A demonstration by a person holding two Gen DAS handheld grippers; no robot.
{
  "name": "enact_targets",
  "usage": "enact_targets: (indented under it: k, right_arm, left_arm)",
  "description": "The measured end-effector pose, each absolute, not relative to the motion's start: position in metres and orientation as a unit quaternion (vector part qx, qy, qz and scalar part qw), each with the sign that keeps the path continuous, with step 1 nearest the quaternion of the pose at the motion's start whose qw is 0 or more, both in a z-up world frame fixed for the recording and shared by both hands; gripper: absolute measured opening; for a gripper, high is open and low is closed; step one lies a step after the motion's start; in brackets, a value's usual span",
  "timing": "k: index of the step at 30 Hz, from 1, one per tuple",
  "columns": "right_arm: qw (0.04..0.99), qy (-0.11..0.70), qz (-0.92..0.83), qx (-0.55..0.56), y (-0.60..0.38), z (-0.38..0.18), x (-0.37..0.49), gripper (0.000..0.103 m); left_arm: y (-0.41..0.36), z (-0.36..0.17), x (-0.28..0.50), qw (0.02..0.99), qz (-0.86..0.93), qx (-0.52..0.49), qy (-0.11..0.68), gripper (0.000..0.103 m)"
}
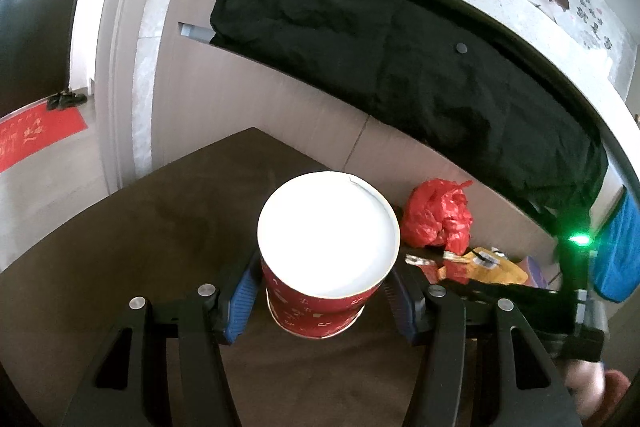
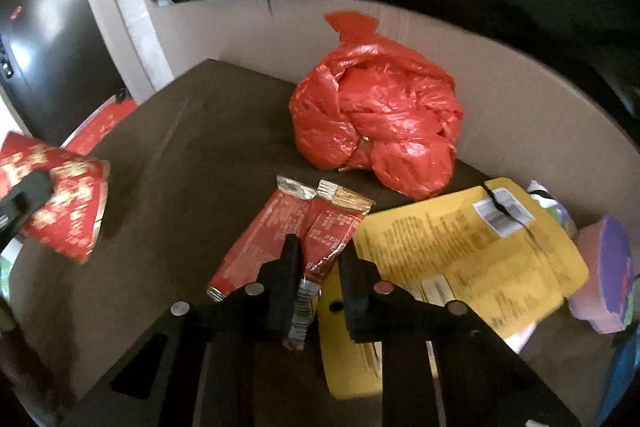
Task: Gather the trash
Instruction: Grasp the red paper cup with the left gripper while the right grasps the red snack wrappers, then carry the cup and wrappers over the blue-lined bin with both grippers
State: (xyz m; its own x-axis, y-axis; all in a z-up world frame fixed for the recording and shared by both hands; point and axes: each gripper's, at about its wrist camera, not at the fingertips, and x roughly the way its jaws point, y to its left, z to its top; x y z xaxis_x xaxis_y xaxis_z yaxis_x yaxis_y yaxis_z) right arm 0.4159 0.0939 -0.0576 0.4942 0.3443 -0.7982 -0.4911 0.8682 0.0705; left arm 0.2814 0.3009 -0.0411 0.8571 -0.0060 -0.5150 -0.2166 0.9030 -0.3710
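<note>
Left tongs [image 1: 320,301] clamp a red paper cup [image 1: 326,251] above the dark tabletop [image 1: 152,227], while the right tongs [image 2: 314,281] pinch a red wrapper [image 2: 320,247], with a red bag [image 2: 376,123] at twelve o'clock and a yellow packet [image 2: 460,259] at three.

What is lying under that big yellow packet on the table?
The yellow packet partly covers something white and a purple thing beside it; what else lies beneath stays hidden.
</note>
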Motion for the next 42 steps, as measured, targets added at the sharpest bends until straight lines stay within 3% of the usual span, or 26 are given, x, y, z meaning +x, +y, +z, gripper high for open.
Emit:
enact_targets:
  k: [16,27,42]
  right_arm:
    - [0.898,0.356,0.249,-0.072,-0.005,0.022,0.335,0.014]
    - [0.936,0.289,0.195,-0.049,-0.102,0.056,0.274,0.014]
    - [0.963,0.261,0.069,0.004,-0.274,0.063,0.22,0.014]
  left_arm:
    - [0.225,-0.004,0.258,0.954,-0.014,-0.15,0.259,0.058]
    - [0.105,0.036,0.237,0.959,-0.102,-0.08,0.252,0.058]
    - [-0.078,0.037,0.239,0.932,-0.225,-0.031,0.282,0.058]
